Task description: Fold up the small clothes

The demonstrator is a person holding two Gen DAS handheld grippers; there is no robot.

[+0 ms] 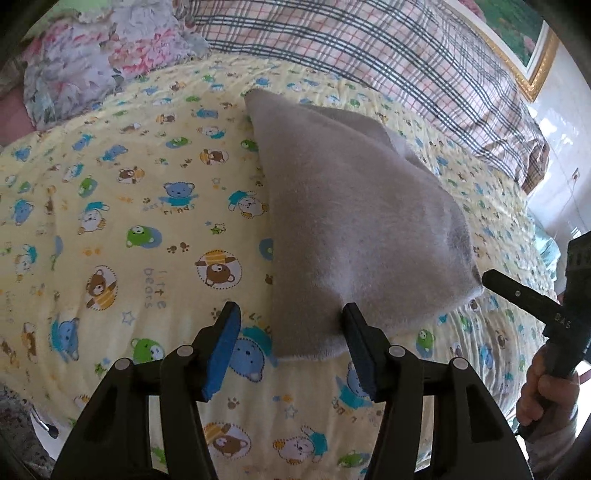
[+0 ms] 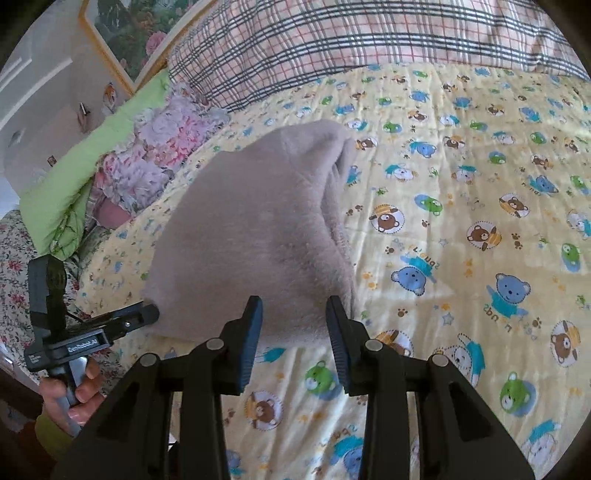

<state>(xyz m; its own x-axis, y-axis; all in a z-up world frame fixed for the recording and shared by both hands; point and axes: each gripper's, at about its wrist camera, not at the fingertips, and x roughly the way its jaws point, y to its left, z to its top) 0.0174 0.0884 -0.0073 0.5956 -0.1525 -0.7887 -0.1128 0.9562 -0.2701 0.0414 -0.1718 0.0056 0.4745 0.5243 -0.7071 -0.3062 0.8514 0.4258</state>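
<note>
- Bed under a yellow bear-print quilt (image 1: pixel 110 206), filling most of both views
- 1 plaid blanket (image 1: pixel 332 40) bunched along the far edge; 1 floral pillow (image 1: pixel 92 62) beside it; 1 gold-framed picture (image 2: pixel 122 33) on the wall
- 1 grey fleece garment (image 1: pixel 351 221), folded, flat on the quilt mid-bed
- Left gripper (image 1: pixel 291 314) jaws apart, near edge of garment between them, pads not pressing
- Right gripper (image 2: pixel 293 306) jaws apart, at the garment's near hem, not gripping
- No containers seen

Black left claw (image 1: pixel 290 321), blue pads (image 1: pixel 221 354), silver rivets, green sleeve (image 2: pixel 51 428)
</note>
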